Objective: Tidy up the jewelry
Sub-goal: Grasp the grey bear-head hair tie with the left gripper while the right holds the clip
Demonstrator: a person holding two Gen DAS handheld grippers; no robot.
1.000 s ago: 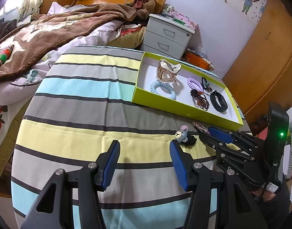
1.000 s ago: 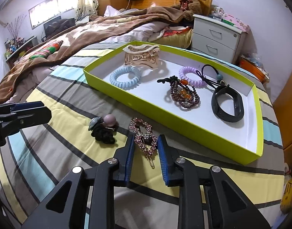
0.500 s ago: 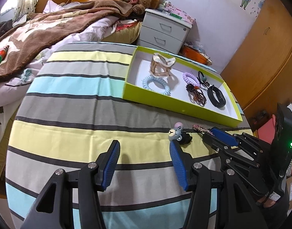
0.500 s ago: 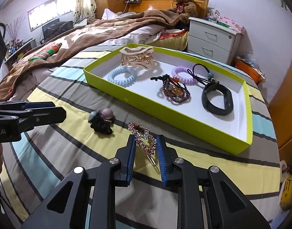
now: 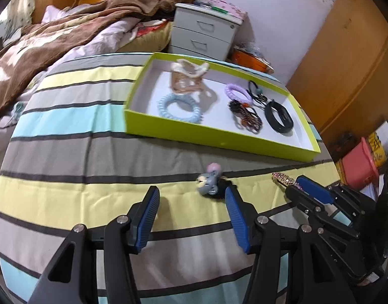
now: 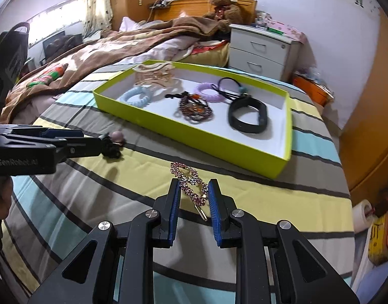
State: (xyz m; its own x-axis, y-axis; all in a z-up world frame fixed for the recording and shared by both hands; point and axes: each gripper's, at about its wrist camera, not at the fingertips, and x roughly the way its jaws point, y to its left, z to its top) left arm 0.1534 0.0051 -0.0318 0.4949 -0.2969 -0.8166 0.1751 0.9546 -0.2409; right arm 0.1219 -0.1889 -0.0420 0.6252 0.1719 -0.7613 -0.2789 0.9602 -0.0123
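While the rhinestone hair clip [image 6: 189, 184] lies on the striped bedspread [image 6: 244, 195], long axis along the right gripper [image 6: 193, 194], whose narrowly parted fingers straddle it, grip unclear. Green tray [image 6: 194, 140] sits far-right. Left gripper [image 5: 191, 207], wide open, is empty beside the mouse hair tie [image 5: 210, 182].
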